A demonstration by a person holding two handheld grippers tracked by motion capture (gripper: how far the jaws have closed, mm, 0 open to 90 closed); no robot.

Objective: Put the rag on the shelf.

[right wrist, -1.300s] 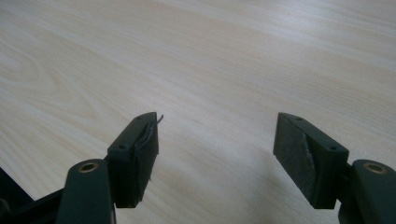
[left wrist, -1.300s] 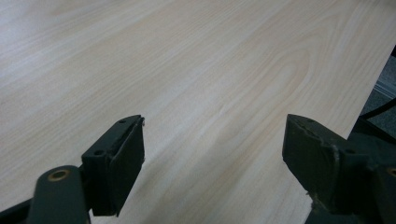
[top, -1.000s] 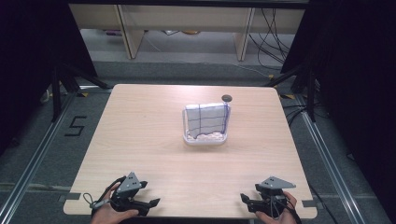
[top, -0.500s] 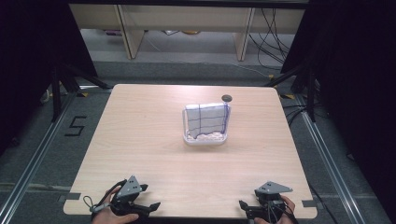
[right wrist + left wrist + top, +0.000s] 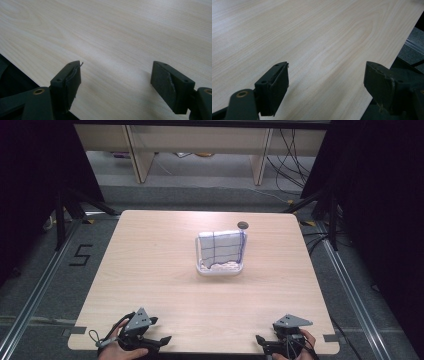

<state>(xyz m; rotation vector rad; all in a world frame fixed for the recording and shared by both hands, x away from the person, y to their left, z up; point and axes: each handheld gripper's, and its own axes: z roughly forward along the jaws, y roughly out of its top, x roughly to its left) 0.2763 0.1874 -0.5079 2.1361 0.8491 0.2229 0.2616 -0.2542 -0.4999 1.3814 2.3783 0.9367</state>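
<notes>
Both black tools, left (image 5: 325,82) and right (image 5: 116,82), gape empty over smooth pale woodgrain table (image 5: 150,265).

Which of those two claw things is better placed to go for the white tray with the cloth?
Probably the right gripper: the tray lies slightly right of centre. Both grippers sit open at the near edge, so the advantage is small.

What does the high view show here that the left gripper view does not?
High view: a white cloth with blue grid lines standing in a white tray, a small dark round object behind it, the right gripper, and both of the person's hands. Left gripper view: a close look at the left gripper, its black jaws wide apart with nothing between. Both: the light wooden table.
</notes>
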